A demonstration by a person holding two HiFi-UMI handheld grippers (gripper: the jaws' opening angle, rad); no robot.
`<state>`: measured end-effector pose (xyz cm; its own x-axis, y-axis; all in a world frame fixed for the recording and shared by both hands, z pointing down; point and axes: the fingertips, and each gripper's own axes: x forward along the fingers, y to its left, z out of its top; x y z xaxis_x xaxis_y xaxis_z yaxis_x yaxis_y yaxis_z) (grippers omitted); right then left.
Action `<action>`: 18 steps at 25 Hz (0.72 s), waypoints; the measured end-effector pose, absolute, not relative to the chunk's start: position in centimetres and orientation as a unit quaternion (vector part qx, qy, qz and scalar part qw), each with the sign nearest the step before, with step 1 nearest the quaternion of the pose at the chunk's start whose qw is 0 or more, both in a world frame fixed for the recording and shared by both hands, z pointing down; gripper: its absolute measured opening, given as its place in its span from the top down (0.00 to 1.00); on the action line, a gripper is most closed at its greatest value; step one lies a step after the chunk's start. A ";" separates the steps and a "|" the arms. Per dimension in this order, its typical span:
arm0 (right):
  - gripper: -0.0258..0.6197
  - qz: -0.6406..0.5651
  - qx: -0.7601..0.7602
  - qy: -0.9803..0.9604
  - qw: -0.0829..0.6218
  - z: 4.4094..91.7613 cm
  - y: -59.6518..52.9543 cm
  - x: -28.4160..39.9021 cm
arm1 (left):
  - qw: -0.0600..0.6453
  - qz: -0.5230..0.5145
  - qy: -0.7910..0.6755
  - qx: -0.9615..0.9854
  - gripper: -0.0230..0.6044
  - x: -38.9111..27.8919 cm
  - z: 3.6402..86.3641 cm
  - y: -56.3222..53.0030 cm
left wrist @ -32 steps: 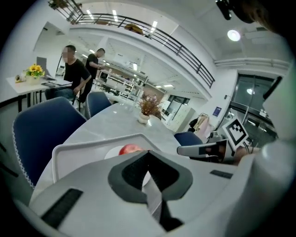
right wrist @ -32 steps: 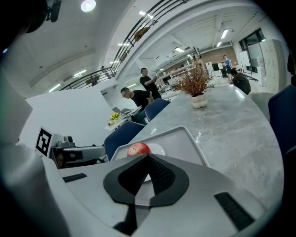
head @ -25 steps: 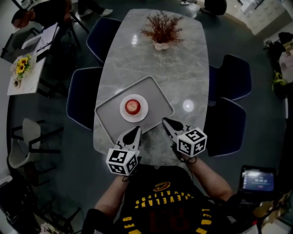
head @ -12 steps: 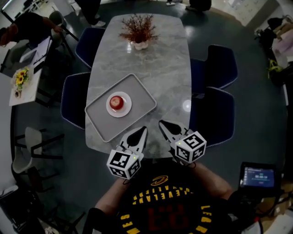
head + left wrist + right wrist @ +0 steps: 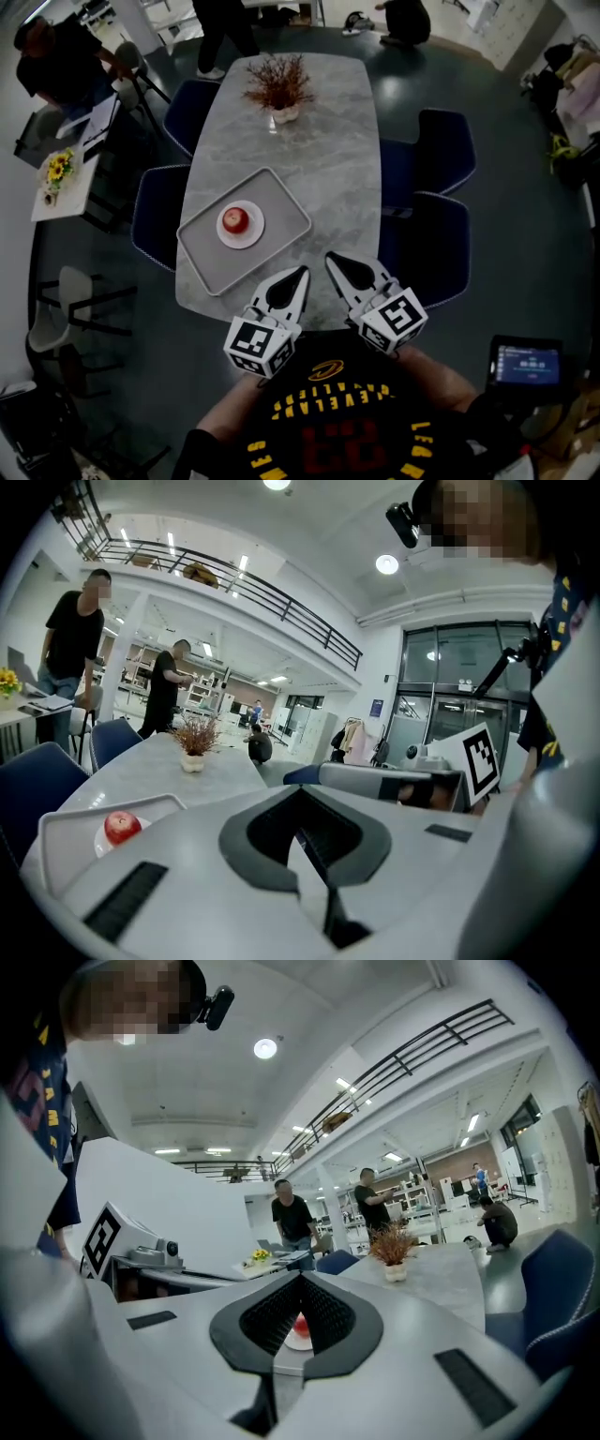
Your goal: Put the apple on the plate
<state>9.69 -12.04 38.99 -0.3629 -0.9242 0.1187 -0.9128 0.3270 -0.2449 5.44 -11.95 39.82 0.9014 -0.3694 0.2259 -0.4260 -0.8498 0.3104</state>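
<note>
Apple [image 5: 235,219] rests on plate [image 5: 249,235], ahead-left of left gripper [image 5: 301,273] and right gripper [image 5: 331,257] — both closed, empty. They have drawn farther back from it.

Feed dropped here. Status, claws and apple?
Left claw, right claw shut, empty, near table edge. Apple on plate, in tray. Nothing blocking.

Your long grey marble-patterned table [image 5: 333,178] carries two things directly: a grey rectangular tray [image 5: 279,208] set askew near your end, toward the left edge — and a dried reddish plant in a white pot [image 5: 279,92] at the far end.
</note>
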 end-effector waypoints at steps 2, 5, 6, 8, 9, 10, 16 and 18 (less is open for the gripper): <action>0.95 -0.125 -0.560 0.819 0.018 38.3 -11.7 9.8 | 0.172 0.077 -0.210 0.959 0.96 5.9 39.3 -11.4; 0.95 -0.105 -0.556 0.824 0.018 37.0 -11.3 10.0 | 0.152 0.066 -0.218 0.962 0.96 6.2 37.6 -11.0; 0.95 -0.097 -0.555 0.826 0.019 36.5 -11.2 10.0 | 0.143 0.061 -0.221 0.963 0.96 6.3 37.1 -11.0; 0.95 -0.085 -0.553 0.829 0.020 35.9 -10.9 9.9 | 0.130 0.055 -0.224 0.964 0.96 6.4 36.5 -10.7; 0.95 -0.081 -0.551 0.830 0.020 35.7 -10.7 9.9 | 0.128 0.055 -0.225 0.964 0.96 6.5 36.4 -10.5; 0.95 -0.079 -0.549 0.832 0.020 35.7 -10.5 9.9 | 0.127 0.057 -0.225 0.964 0.96 6.7 36.5 -10.2; 0.95 -0.089 -0.537 0.839 0.020 36.1 -9.3 10.1 | 0.136 0.073 -0.229 0.961 0.96 7.1 37.3 -9.1; 0.95 -0.085 -0.534 0.841 0.017 36.2 -9.3 10.0 | 0.134 0.073 -0.230 0.961 0.96 7.1 37.5 -9.0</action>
<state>10.00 -9.26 36.25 -0.4291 -0.9011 0.0626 -0.8953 0.4152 -0.1614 7.13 -9.01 37.53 0.8834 -0.4232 0.2014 -0.4621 -0.8581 0.2238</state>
